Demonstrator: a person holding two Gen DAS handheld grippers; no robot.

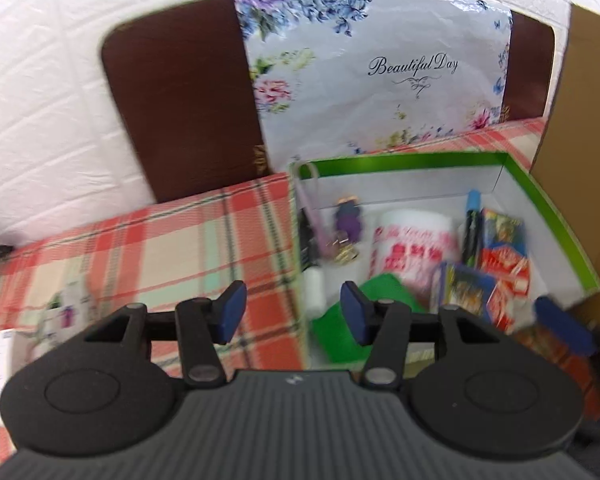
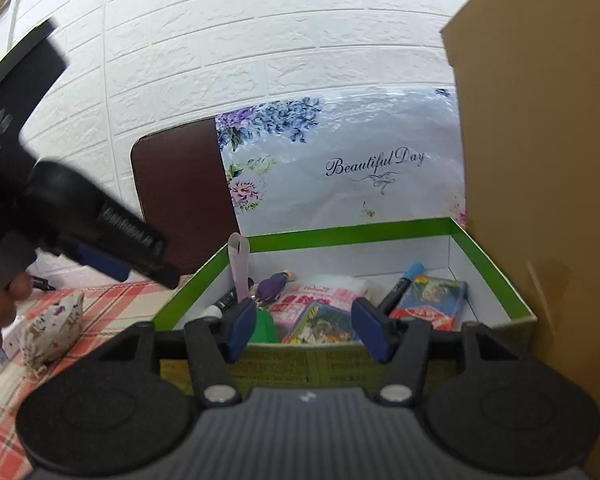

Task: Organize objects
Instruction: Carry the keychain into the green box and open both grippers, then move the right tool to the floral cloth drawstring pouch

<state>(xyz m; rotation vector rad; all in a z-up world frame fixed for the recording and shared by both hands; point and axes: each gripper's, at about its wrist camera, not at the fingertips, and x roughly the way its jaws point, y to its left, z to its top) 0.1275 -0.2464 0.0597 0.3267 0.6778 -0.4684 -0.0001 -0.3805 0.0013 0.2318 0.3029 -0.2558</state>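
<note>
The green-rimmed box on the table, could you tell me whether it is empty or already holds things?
Already holding things: inside the green-rimmed box lie a marker, card packs, a purple figure and a green cloth.

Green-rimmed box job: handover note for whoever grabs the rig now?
Left gripper: open, empty, above the box's left wall.
Right gripper: open, empty, at the near wall of the green-rimmed box.
In the box already: tissue pack, two card packs, blue-capped marker, black marker, purple figure keychain, green cloth.
Left out: floral pouch on the plaid tablecloth, left of the box, plus a white printed item beside it, too blurred to name.
Likely next: left gripper takes the pouch.
</note>
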